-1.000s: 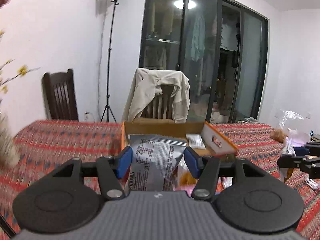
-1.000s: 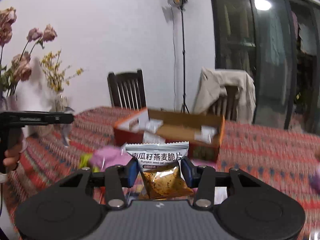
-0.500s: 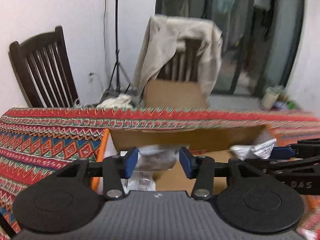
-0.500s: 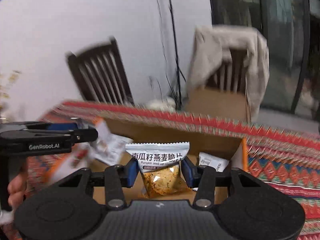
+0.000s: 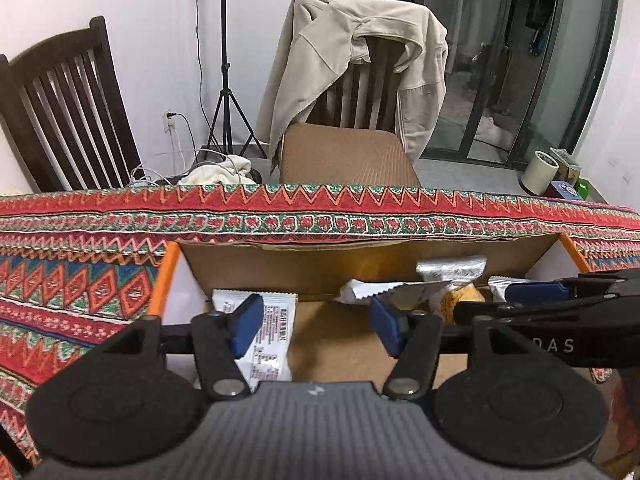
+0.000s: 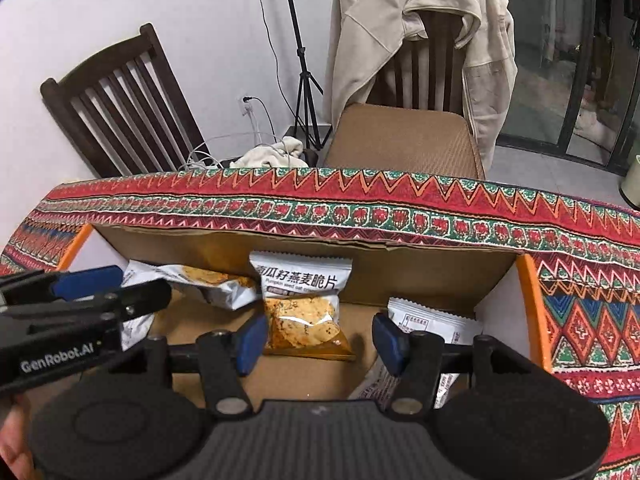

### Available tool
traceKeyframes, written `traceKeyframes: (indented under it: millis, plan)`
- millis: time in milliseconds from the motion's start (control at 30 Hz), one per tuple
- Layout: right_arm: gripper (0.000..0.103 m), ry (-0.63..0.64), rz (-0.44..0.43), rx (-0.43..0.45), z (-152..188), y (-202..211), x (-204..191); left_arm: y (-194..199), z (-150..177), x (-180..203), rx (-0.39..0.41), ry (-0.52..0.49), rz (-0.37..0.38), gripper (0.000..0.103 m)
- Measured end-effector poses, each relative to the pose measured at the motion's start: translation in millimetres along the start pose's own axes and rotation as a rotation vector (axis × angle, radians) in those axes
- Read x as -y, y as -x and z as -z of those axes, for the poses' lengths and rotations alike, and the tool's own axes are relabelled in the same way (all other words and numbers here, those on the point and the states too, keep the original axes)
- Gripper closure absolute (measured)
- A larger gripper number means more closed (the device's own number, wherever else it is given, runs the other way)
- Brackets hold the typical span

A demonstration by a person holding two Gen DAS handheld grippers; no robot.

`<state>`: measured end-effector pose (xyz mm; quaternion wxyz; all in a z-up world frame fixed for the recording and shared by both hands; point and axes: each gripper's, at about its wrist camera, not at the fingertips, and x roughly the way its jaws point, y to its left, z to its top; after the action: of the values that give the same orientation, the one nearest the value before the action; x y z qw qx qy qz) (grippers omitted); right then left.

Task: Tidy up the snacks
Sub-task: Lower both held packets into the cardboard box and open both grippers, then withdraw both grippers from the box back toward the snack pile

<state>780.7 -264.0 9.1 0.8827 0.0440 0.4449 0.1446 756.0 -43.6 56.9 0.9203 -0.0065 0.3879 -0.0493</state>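
Both grippers, left [image 5: 316, 320] and right [image 6: 318, 338], jaws just opened and empty, hang over the cardboard box [image 6: 432, 276]; released oat-crisp packet [image 6: 306, 308] lies mid-frame, just beyond the right.

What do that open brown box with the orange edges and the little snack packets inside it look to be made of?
The open brown box with orange edges looks like plain matte cardboard: dull brown inner walls and a slightly ragged top edge. The small silver-and-white snack packets seem to be thin glossy plastic or foil film: they crinkle, catch the light, have serrated ends, and one has a clear window showing the crisp inside.
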Motion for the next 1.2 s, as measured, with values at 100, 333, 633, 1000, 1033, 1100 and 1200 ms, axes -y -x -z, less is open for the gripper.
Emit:
traceKeyframes:
  millis: [100,333,633,1000,1033,1100,1200]
  plan:
    - [0.043,0.003,0.001,0.008,-1.1,10.9,-0.7,20.2,-0.7,-0.4,-0.009,-0.013,0.003,0.036]
    - [0.040,0.050,-0.045,0.053,15.5,80.7,-8.0,108.9,1.6,-14.6,0.070,-0.028,-0.021,0.027]
    - [0.027,0.110,-0.156,0.198,75.4,225.3,-9.3,259.4,68.5,-28.5,0.276,-0.095,-0.029,0.015]
    - [0.019,0.322,-0.090,0.450,245.3,363.7,-53.2,389.6,253.9,-19.2,0.456,-0.066,0.055,0.003]
    - [0.019,0.340,-0.079,0.463,261.8,371.1,-58.0,395.2,266.3,-18.0,0.460,-0.060,0.060,0.002]
    - [0.018,0.373,-0.063,0.473,292.3,381.5,-68.5,406.4,294.4,-14.3,0.464,-0.038,0.058,0.001]
    - [0.014,0.409,-0.042,0.482,339.5,386.7,-82.3,414.8,332.4,-11.3,0.453,0.001,0.013,0.000]
